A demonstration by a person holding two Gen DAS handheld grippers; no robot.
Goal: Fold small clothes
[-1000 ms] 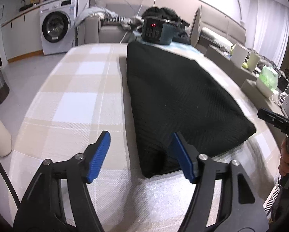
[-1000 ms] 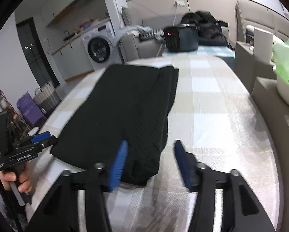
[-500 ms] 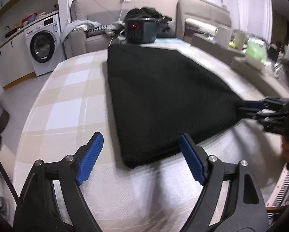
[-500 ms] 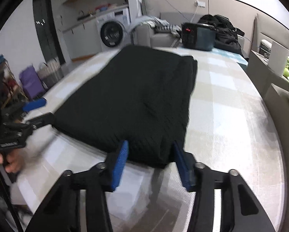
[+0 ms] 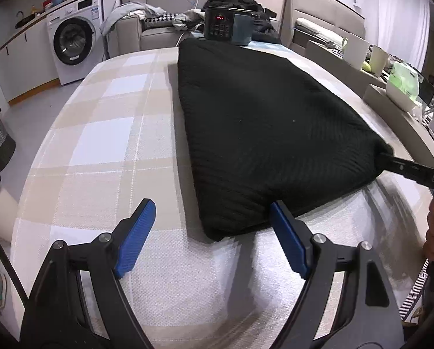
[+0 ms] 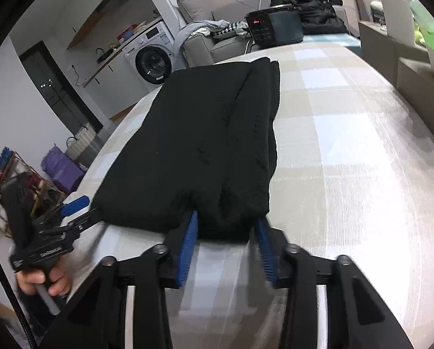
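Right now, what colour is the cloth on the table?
Black knit garment, lying on a beige-and-white checked tablecloth. It shows best in the left wrist view.

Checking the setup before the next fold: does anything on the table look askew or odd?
Nothing stands out. The black garment lies flat on the checked tablecloth, with no mess on it or beside it.

A white washing machine (image 5: 73,42) stands under a counter by the left wall. Past the far edge of the checked worktop (image 5: 106,133) is a grey sofa (image 5: 155,33) with clothes piled on it. A dark cooker (image 5: 227,26) sits at the far edge. The floor (image 5: 28,116) is pale grey.
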